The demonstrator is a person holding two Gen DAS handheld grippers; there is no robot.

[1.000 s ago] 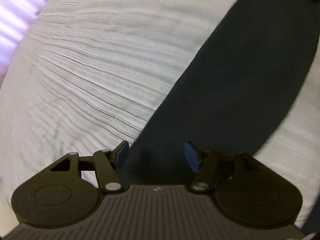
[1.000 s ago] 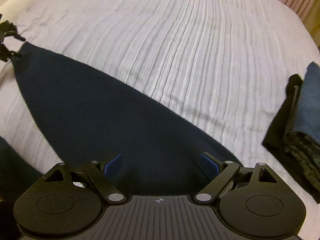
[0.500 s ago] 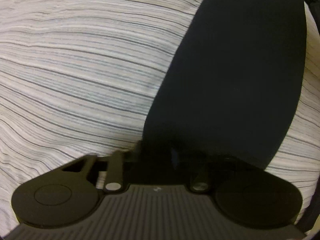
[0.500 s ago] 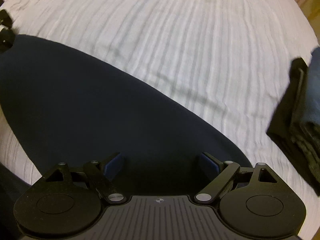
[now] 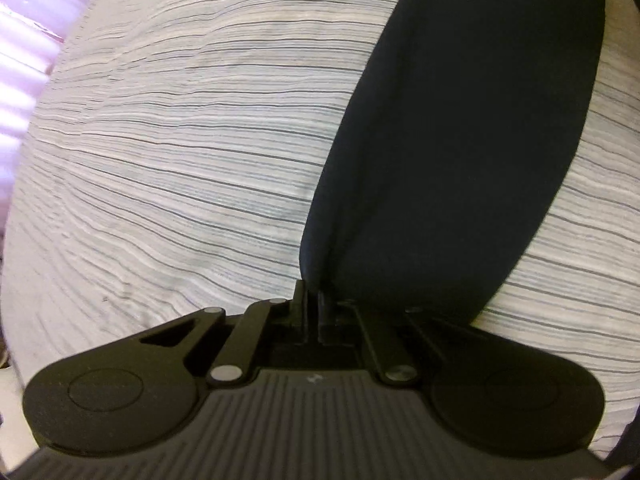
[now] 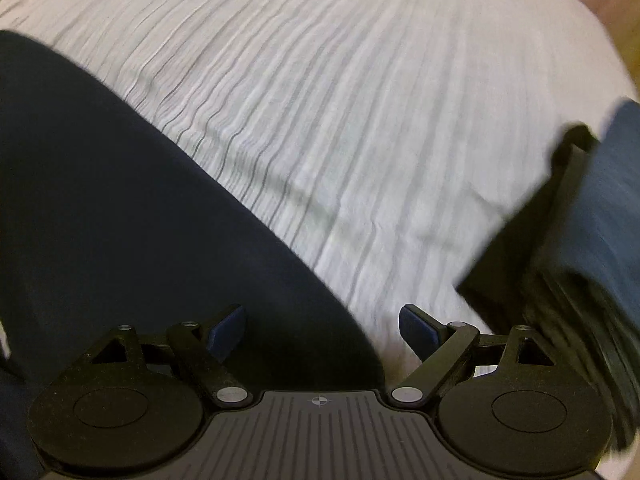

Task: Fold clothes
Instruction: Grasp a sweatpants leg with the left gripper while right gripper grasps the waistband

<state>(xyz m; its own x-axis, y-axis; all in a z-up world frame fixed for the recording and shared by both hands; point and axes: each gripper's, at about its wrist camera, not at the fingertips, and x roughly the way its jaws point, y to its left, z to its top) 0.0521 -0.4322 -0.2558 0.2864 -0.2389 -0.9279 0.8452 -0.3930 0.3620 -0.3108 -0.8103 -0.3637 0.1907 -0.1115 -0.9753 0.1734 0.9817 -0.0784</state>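
Taking the striped bedspread (image 5: 180, 168) as landmark: at its far left edge in the left wrist view there is a pink, lit strip (image 5: 20, 40), too blurred to name. The dark garment (image 5: 460, 140) lies flat across the bedspread's right part, and its near corner bunches up into the left claw (image 5: 312, 304), which is clenched on that fabric. In the right wrist view the garment (image 6: 140, 240) covers the bedspread's left part; the right claw (image 6: 322, 330) is spread wide over its near edge, gripping nothing. A stack of folded clothes (image 6: 580, 240) sits at the bedspread's right edge. A second ago the left claw was spread apart; it has since closed on the corner.
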